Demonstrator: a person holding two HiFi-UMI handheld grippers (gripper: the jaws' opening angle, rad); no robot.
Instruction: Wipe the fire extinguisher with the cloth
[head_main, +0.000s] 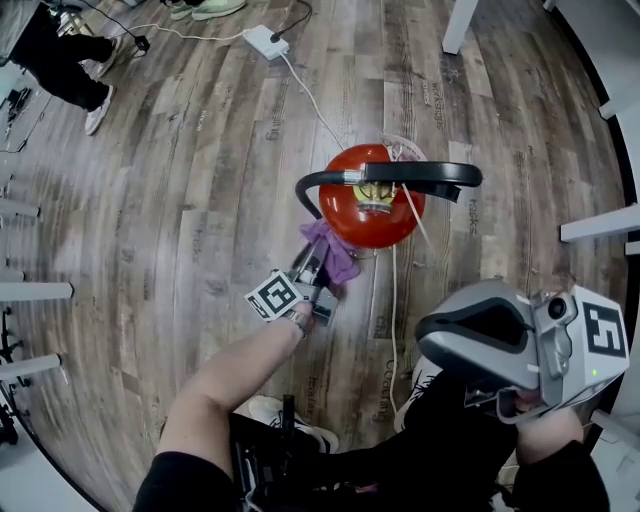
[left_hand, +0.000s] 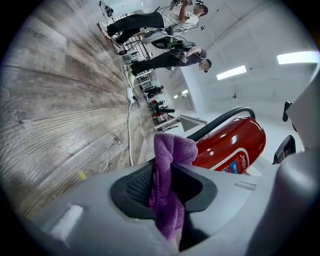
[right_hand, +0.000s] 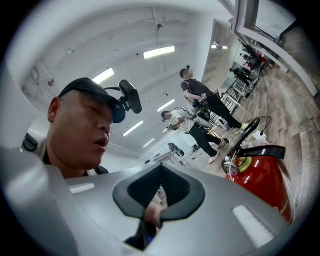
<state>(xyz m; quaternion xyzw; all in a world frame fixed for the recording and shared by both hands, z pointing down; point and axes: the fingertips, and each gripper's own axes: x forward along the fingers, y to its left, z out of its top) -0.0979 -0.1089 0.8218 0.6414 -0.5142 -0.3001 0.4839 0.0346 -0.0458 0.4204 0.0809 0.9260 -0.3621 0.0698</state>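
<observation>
Two tongs: the left tongs (left_hand: 167, 182) clamp the purple cloth (left_hand: 172, 150), seemingly against the red fire extinguisher (head_main: 372, 215) standing on the floor (head_main: 200, 150); the right tongs (right_hand: 161, 185) hang closed, empty. A hard sideways rub could topple the unsteadied fire extinguisher or tug the cloth free.

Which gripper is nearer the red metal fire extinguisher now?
Left. The left gripper, shut on the purple cloth, is right beside the red metal fire extinguisher; the right gripper, shut, is held apart at the head view's lower right.
</observation>
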